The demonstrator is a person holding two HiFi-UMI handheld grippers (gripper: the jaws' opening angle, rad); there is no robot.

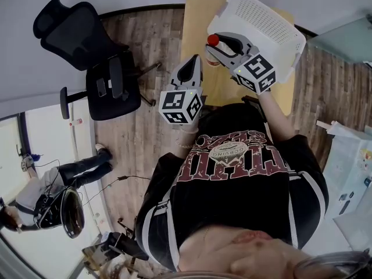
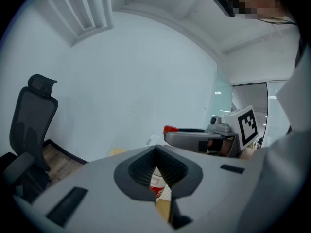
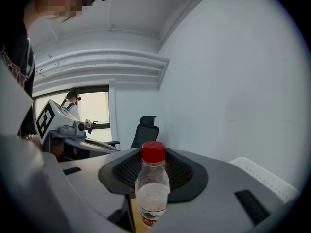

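Bottle (image 3: 152, 188) with a red cap stands upright, clamped in the right gripper's (image 1: 216, 50) jaws above the wooden table (image 1: 195, 28). A white basket (image 1: 261, 17) sits just beside it at 2 o'clock. The left gripper (image 1: 193, 64), jaws together and empty, hangs at its 7 o'clock. An office chair (image 1: 96, 57) stands well apart at 9 o'clock.

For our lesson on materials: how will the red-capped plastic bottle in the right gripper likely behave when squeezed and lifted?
The bottle looks clear and nearly empty, so it is probably light. Its thin plastic wall may dent under the squeeze of the right gripper. Tall, narrow and round, it would likely tip easily, then roll.
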